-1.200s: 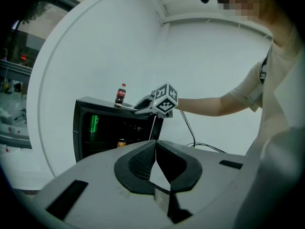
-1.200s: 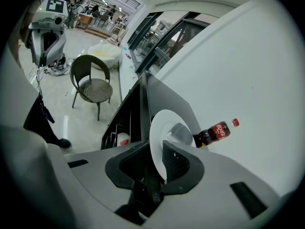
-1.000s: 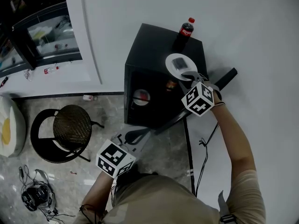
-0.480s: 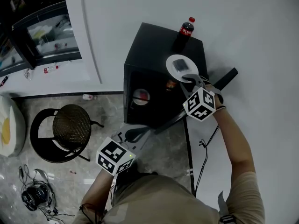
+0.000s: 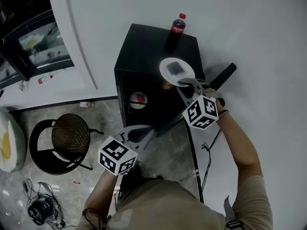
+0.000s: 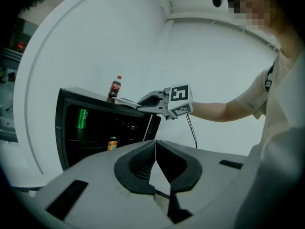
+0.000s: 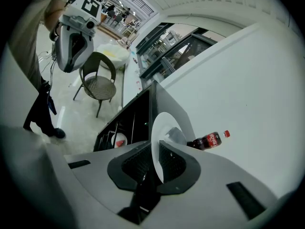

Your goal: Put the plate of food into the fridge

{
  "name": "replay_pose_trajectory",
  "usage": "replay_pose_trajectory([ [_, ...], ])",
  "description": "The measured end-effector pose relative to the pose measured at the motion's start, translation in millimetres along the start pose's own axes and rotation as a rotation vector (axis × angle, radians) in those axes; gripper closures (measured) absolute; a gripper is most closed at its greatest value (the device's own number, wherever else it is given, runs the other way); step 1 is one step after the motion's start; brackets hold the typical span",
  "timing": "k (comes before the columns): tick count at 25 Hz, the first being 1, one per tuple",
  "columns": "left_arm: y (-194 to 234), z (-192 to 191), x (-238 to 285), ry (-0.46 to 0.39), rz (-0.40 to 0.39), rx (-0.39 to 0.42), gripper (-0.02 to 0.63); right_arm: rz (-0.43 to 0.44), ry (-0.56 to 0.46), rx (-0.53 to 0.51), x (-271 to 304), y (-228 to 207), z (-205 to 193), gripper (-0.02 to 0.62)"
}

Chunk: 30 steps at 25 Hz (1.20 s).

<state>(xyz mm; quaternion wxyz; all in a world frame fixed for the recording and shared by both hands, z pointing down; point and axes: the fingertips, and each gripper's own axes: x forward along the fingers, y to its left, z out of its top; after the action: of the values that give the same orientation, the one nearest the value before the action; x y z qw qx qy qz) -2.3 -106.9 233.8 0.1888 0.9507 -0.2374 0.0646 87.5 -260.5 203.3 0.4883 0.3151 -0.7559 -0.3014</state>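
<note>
A white plate (image 5: 166,65) with a grey piece of food lies on top of the black mini fridge (image 5: 144,47), next to a cola bottle (image 5: 175,28). My right gripper (image 5: 185,84) reaches the plate's near rim. Its jaws are closing, and in the right gripper view the plate (image 7: 159,125) stands edge-on between the pads, touching both. The fridge door (image 5: 218,80) stands open. Low in front of the fridge my left gripper (image 5: 145,131) is shut and empty. In the left gripper view, that gripper (image 6: 155,151) faces the fridge (image 6: 71,128) and the bottle (image 6: 114,87).
Inside the fridge are a small plate of red food (image 5: 138,99), an orange can (image 6: 112,143) and a green can (image 6: 82,118). A round wicker chair (image 5: 71,135) stands on the floor at left. A cable (image 5: 208,147) hangs by the wall. A headset (image 5: 41,207) lies on the floor.
The right gripper's jaws have closed in on the plate's rim. The head view has shifted a little. The left gripper stays low and shut.
</note>
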Motion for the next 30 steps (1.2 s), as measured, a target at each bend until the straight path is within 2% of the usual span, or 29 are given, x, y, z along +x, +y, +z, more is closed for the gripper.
replay_pose_trajectory([
  [5, 13, 27, 6, -0.089, -0.072, -0.144, 0.595, 0.01, -0.003, -0.018, -4, 4, -1, 0.54],
  [9, 14, 50, 13, -0.131, -0.097, -0.116, 0.595, 0.014, -0.007, -0.029, -5, 5, -4, 0.54],
  [13, 25, 61, 29, -0.139, -0.076, -0.131, 0.595, 0.009, -0.009, -0.035, -6, 6, -3, 0.54],
  [15, 33, 67, 38, -0.156, -0.065, -0.158, 0.595, 0.008, -0.01, -0.035, -6, 7, -2, 0.54],
  [21, 56, 96, 59, -0.269, -0.113, -0.284, 0.595, 0.006, -0.01, -0.042, -6, 11, -2, 0.54],
  [25, 72, 96, 72, -0.266, -0.071, -0.324, 0.594, 0.004, -0.009, -0.059, -6, 13, -3, 0.54],
  [26, 75, 94, 76, -0.256, -0.057, -0.326, 0.568, 0.003, -0.01, -0.056, -6, 13, -3, 0.54],
  [27, 78, 92, 79, -0.249, -0.053, -0.334, 0.468, 0.001, -0.011, -0.054, -7, 13, -3, 0.54],
  [28, 79, 92, 82, -0.247, -0.058, -0.348, 0.413, 0.0, -0.01, -0.056, -8, 13, -3, 0.54],
  [30, 80, 96, 87, -0.255, -0.077, -0.373, 0.401, -0.001, -0.009, -0.067, -9, 14, -3, 0.54],
])
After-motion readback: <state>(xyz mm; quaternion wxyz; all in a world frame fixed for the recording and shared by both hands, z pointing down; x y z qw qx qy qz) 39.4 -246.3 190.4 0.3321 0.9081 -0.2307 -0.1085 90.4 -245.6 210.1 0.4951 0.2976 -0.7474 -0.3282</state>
